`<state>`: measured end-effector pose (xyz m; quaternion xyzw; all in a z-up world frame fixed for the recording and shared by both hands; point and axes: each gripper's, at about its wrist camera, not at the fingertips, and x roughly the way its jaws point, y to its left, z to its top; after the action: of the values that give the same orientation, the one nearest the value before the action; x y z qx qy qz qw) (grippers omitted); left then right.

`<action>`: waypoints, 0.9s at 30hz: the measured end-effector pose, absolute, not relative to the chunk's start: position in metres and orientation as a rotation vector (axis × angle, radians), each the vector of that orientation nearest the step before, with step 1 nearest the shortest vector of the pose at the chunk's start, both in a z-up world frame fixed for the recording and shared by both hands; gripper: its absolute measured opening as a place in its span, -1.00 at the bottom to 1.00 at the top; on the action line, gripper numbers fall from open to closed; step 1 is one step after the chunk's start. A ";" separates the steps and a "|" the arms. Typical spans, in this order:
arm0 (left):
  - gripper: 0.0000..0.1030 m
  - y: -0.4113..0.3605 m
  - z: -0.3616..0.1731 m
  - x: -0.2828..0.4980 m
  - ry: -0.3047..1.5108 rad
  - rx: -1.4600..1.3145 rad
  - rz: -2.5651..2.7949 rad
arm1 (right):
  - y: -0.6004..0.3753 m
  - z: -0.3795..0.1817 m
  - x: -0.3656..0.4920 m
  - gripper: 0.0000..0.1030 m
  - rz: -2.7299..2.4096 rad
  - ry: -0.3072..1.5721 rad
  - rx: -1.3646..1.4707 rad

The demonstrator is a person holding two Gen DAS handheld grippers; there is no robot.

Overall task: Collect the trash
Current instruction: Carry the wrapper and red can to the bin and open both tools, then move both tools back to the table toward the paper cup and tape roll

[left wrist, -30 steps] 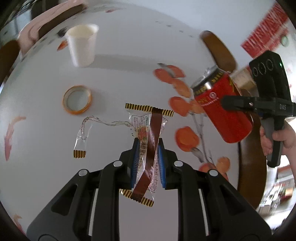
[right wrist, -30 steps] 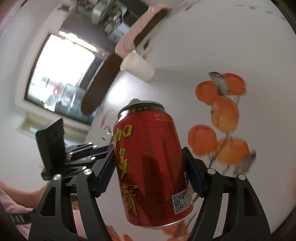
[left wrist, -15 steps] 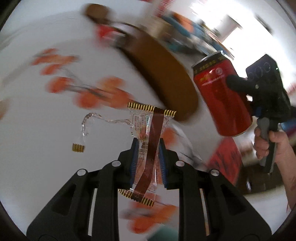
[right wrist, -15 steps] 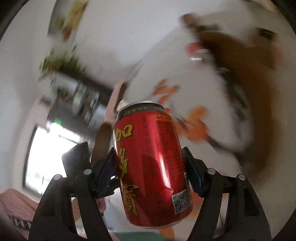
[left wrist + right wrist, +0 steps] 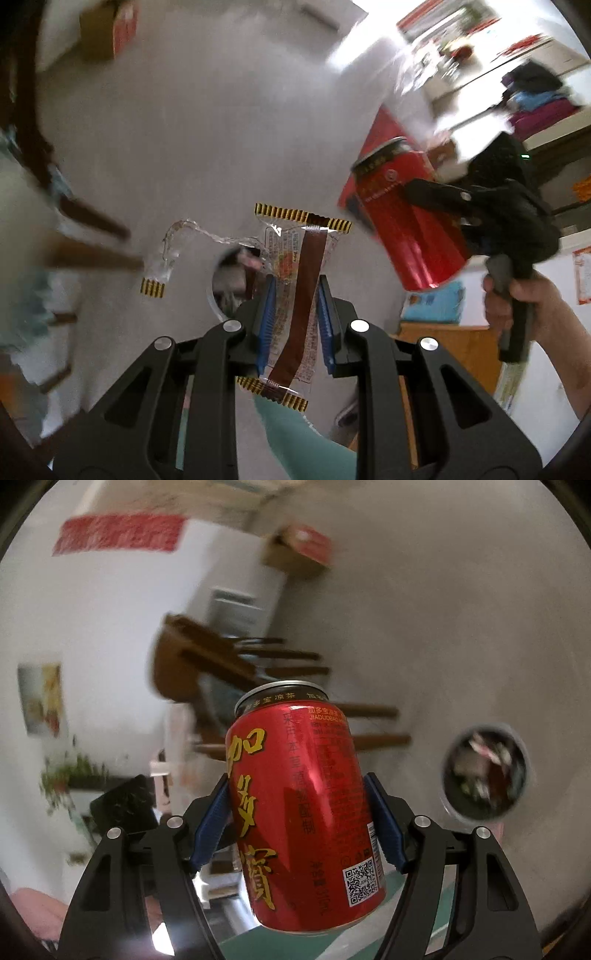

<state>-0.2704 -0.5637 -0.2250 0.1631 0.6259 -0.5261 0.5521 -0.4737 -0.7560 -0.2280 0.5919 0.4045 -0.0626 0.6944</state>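
While the left gripper (image 5: 293, 317) has its blue fingers (image 5: 266, 314) clenched on a clear snack wrapper (image 5: 295, 295) at the lower middle of its frame, the right gripper (image 5: 299, 823) grips a red drink can (image 5: 303, 805) by its sides, and both pieces of trash are in the air. A dark round bin (image 5: 485, 771), seemingly already holding rubbish, shows at the right of the right wrist view, and what may be the same bin (image 5: 231, 277) sits just left of the left fingers, so the step in hand looks like carrying both to it. To do it well, bring each piece right over the opening before letting go, one at a time, since the light wrapper could drift aside. Its long axis runs up the frame along the fingers, with a torn strip trailing to the left. In the right view, the can's long axis also follows the fingers, its top toward the upper frame and leaning slightly left.
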 end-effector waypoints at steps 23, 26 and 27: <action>0.85 -0.587 -0.571 -0.354 1.762 0.818 -1.052 | -0.741 -0.573 -0.577 0.64 -0.471 1.019 1.674; 0.85 -0.574 -0.523 -0.347 1.725 0.787 -1.056 | -0.749 -0.535 -0.582 0.64 -0.477 0.993 1.647; 0.85 -0.569 -0.503 -0.343 1.705 0.775 -1.056 | -0.753 -0.517 -0.583 0.64 -0.473 0.977 1.639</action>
<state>-0.3426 -0.5689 -0.5030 0.3170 0.6976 -0.4321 0.4755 -0.5829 -0.7528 -0.5171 0.6937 0.4137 -0.2001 0.5546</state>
